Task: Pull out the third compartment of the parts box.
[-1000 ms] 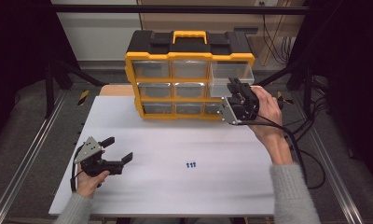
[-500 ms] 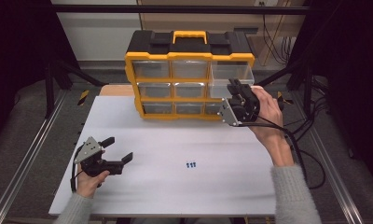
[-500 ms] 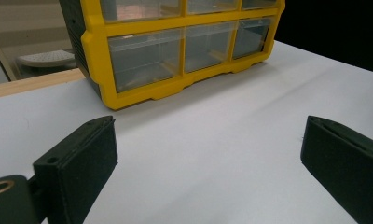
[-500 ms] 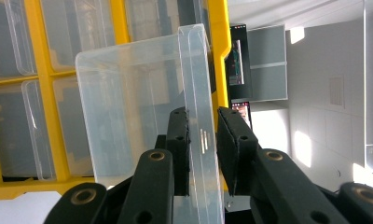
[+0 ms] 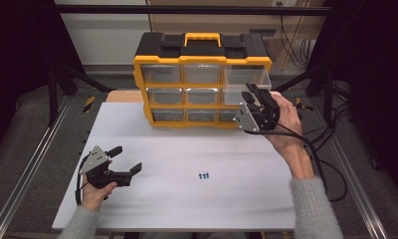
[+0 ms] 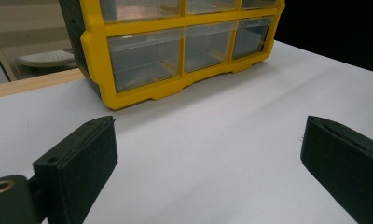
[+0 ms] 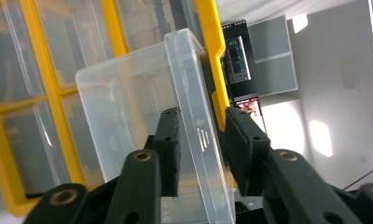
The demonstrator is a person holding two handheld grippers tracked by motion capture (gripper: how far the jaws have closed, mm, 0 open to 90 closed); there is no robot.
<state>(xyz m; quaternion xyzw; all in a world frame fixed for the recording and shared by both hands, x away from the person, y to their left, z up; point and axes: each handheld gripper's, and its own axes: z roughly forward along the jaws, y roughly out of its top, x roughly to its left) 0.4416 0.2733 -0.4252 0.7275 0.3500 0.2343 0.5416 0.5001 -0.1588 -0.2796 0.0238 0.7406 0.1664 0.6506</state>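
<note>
Straddling drawer (image 7: 194, 135) front edge, jaws just loosened, right gripper (image 7: 201, 154).

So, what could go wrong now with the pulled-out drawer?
The right gripper has just been opening around the front wall of the clear drawer; one pad seems apart, so the part-open drawer may sag or slide. The blue screws lie loose on the table and could roll.

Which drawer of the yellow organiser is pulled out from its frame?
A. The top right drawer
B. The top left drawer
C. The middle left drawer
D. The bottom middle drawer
A: in the high view the clear top right drawer juts forward of the yellow organiser, and the right gripper has its jaws on either side of that drawer's front wall, while the other drawers sit flush.
</note>
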